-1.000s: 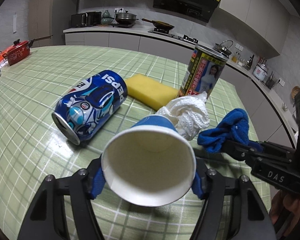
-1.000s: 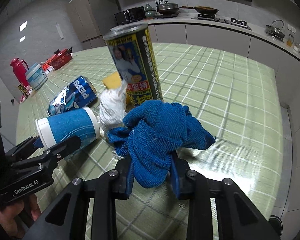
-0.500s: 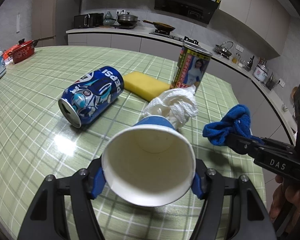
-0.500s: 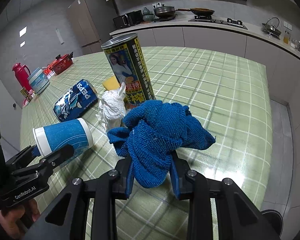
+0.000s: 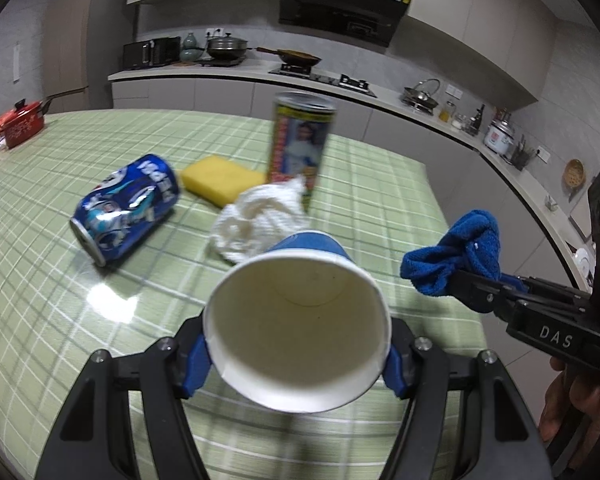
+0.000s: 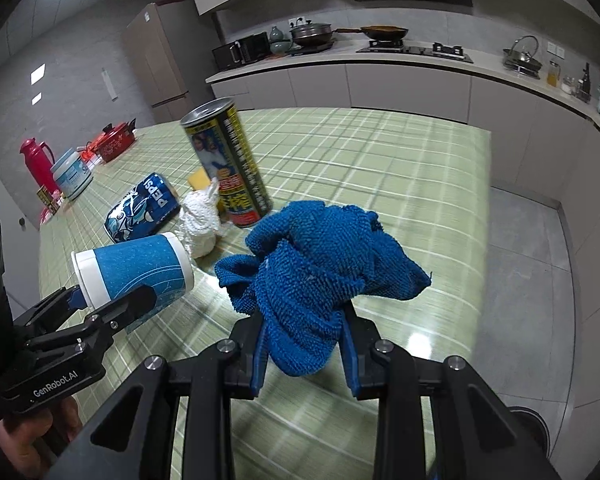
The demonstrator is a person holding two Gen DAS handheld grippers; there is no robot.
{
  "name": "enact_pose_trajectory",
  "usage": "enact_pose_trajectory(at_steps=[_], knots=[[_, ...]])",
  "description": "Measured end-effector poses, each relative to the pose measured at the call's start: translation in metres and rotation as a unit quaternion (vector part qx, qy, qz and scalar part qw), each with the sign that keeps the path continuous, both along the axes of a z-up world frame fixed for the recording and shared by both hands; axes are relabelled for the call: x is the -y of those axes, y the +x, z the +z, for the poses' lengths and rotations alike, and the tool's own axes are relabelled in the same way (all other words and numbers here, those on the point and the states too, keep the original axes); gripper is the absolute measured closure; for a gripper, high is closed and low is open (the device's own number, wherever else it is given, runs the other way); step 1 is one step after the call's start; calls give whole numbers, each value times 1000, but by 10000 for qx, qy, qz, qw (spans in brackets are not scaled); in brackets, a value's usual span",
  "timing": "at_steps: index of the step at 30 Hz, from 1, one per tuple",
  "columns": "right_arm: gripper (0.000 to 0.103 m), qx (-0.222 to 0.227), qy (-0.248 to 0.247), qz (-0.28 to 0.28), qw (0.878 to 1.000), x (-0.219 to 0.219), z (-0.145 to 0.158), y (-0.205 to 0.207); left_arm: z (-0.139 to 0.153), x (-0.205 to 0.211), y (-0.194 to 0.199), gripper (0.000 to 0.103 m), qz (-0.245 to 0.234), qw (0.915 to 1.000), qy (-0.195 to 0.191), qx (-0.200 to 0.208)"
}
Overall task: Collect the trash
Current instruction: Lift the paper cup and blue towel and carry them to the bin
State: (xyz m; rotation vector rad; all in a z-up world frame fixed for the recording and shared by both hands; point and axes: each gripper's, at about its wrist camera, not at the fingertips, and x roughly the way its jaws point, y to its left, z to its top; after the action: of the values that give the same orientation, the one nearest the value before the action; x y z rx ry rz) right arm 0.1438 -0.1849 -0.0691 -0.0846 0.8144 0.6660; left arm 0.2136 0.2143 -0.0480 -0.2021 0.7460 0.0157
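My left gripper (image 5: 296, 356) is shut on a blue paper cup (image 5: 300, 328), held on its side above the table with its white mouth toward the camera; the cup also shows in the right wrist view (image 6: 134, 270). My right gripper (image 6: 304, 356) is shut on a crumpled blue cloth (image 6: 320, 264), also seen in the left wrist view (image 5: 456, 256). On the green checked table (image 5: 40, 280) lie a Pepsi can (image 5: 126, 208) on its side, a crumpled white tissue (image 5: 260, 216), and a tall upright can (image 5: 302, 148).
A yellow sponge (image 5: 220, 178) lies behind the tissue. A red pot (image 5: 20, 128) sits at the table's far left. A red flask (image 6: 38, 162) and a white tub (image 6: 72, 174) stand there too. The table edge and grey floor (image 6: 540, 260) lie to the right.
Both grippers have lifted and pulled back from the table with the cup and the cloth still held; the cans, tissue and sponge look farther away.
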Motion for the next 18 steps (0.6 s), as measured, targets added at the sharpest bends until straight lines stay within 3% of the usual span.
enact_pose_trajectory(at_steps=[18], knots=[[70, -1, 2, -590, 9983, 121, 3, -27, 8, 111, -10, 34, -575, 9983, 47, 74]])
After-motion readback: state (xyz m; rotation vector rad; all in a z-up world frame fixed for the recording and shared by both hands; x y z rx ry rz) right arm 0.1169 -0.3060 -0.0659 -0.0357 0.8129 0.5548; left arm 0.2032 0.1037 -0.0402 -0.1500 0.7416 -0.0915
